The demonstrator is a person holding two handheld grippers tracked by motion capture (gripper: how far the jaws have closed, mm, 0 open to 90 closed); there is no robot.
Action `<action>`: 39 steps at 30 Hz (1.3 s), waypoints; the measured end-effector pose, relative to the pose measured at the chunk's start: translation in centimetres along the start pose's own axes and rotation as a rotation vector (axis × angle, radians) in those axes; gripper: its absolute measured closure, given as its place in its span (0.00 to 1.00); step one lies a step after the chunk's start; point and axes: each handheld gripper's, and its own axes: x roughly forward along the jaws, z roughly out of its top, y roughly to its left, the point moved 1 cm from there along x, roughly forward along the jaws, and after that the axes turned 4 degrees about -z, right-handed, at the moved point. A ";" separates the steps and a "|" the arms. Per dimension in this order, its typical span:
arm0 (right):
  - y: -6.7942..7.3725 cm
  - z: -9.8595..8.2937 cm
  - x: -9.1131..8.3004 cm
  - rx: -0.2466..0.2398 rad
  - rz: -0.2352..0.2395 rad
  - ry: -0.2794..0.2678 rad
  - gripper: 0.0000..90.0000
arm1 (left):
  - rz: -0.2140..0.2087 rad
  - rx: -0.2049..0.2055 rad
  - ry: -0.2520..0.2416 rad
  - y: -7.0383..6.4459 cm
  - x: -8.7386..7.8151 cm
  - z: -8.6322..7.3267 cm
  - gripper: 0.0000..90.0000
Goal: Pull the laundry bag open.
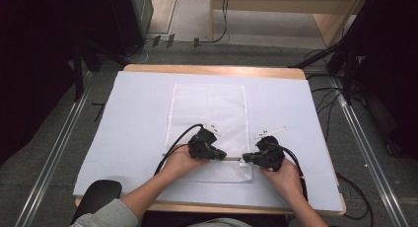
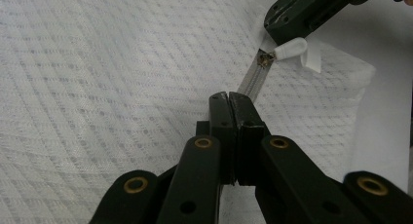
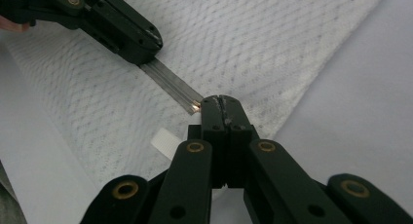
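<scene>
On white sheet | 1 mesh bag | 2 grippers — L jaws pinching zipper, R pinching its pull

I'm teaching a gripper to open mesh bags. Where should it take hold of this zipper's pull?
Grip the white pull tab on its flat faces, coming from the bag's right end along the zipper. The tab sticks out past the slider, clear of the mesh bag, so fingers could probably close on it without catching fabric.
</scene>
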 end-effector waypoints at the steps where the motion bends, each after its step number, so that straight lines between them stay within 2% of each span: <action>1: 0.0 0.0 0.0 -0.005 0.003 -0.003 1.00 | 0.001 -0.001 -0.002 0.0 0.0 0.0 1.00; 16: 1.3 0.4 0.7 -0.034 0.031 -0.009 1.00 | 0.005 -0.002 -0.003 0.0 0.0 0.0 1.00; 20: 1.5 0.2 0.4 -0.050 0.005 -0.012 1.00 | 0.006 -0.013 -0.013 0.1 -0.3 0.1 0.99; 23: 1.1 0.0 -0.1 -0.057 -0.024 -0.021 1.00 | -0.002 -0.018 -0.028 0.1 -0.6 0.2 0.99; 27: 0.6 -0.2 -0.3 -0.052 -0.043 -0.024 1.00 | -0.023 -0.035 -0.035 -0.4 -0.8 0.6 0.96; 29: 0.6 -0.2 -0.2 -0.049 -0.049 -0.012 1.00 | -0.041 -0.052 -0.038 -0.7 -0.5 0.8 0.94; 31: 0.6 -0.3 0.0 -0.064 -0.058 -0.005 1.00 | -0.062 -0.085 -0.031 -0.8 -0.3 0.9 0.92; 35: 0.8 -0.4 0.1 -0.087 -0.071 -0.008 1.00 | -0.068 -0.130 -0.016 -0.9 0.4 1.2 0.89; 39: 0.8 -0.5 0.2 -0.103 -0.075 -0.023 1.00 | -0.062 -0.150 0.018 -0.9 0.9 1.3 0.87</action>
